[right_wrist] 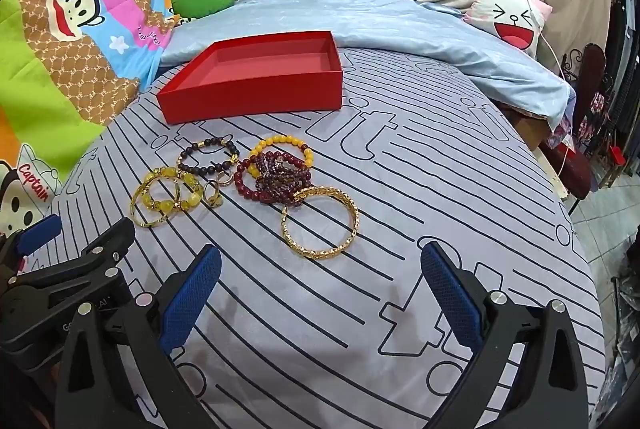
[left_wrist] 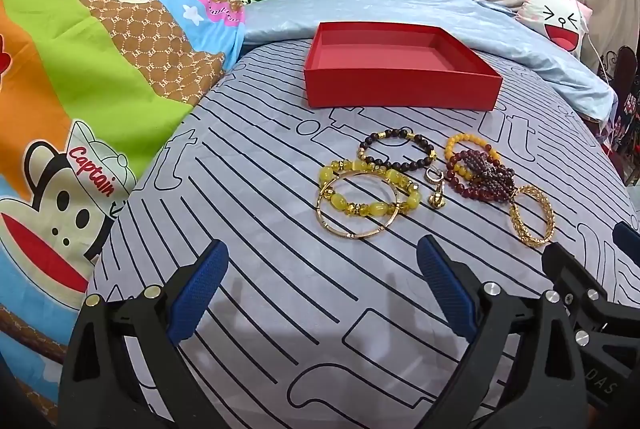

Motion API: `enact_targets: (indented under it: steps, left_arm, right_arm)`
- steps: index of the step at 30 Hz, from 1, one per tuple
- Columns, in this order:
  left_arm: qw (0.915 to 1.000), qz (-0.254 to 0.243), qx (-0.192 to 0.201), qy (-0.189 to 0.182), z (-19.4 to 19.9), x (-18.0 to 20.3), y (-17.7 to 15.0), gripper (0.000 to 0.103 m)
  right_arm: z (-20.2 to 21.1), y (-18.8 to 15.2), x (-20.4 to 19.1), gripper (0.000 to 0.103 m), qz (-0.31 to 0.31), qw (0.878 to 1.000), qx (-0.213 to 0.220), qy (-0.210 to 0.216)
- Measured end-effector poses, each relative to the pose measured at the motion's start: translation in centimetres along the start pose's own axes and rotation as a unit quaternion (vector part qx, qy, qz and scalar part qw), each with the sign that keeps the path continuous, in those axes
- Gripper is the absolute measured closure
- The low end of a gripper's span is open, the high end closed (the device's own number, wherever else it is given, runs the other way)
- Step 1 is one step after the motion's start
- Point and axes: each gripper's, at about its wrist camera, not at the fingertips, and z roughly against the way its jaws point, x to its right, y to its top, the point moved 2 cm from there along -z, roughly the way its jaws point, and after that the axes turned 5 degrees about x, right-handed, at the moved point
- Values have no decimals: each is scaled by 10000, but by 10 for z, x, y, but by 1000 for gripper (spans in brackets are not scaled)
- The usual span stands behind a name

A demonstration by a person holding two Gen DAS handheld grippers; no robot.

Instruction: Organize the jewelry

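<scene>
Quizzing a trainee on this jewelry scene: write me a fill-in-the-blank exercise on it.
1. The red box holds ____ pieces of jewelry.
2. The jaws of the left hand-held gripper stand ____.
3. The yellow bead bracelet overlaps a plain ____ bangle.
4. The openwork gold bangle lies on the ____ sheet.

Missing words: no; open; gold; striped

The tangled dark red bead strands (right_wrist: 276, 181) overlap so closely that separate bracelets cannot be counted. Two small rings (left_wrist: 434, 185) are too tiny to make out. The right gripper (left_wrist: 592, 269) is cut off by the left view's edge.
</scene>
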Motion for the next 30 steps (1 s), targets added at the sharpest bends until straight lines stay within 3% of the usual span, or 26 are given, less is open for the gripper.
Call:
enact_targets:
  steps: [30]
  left_arm:
    - [10000,6,19,1,0,2,-5,12]
  right_arm:
    - [1,0,-1,7,2,10000,10,-3]
